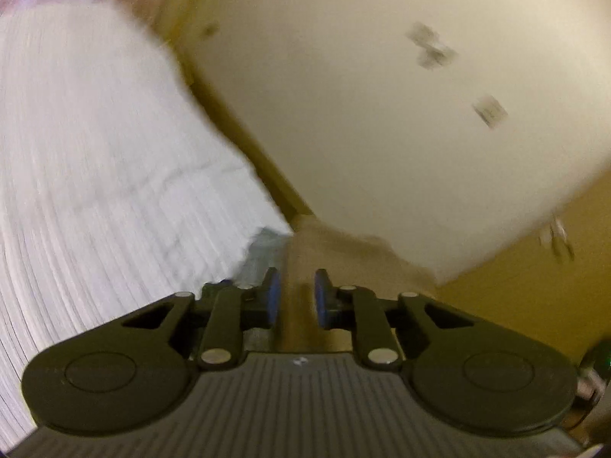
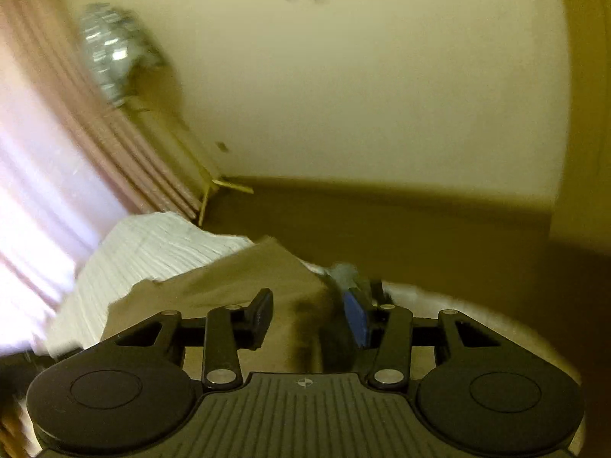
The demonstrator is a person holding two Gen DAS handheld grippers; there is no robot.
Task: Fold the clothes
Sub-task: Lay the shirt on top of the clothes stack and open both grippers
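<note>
A tan garment (image 1: 328,244) runs between the blue pads of my left gripper (image 1: 297,297), whose jaws stand close together on the cloth. In the right wrist view the same tan garment (image 2: 236,286) lies across a white ribbed bedspread (image 2: 152,244). My right gripper (image 2: 309,316) has its jaws wider apart, with the tan cloth passing between them; whether the pads press on it is unclear. Both views are blurred by motion.
The white ribbed bedspread (image 1: 95,175) fills the left of the left wrist view. A cream wall (image 1: 362,95) and brown skirting (image 2: 382,206) lie ahead. Pink curtains (image 2: 49,160) hang at the left, with a shiny object (image 2: 110,49) above.
</note>
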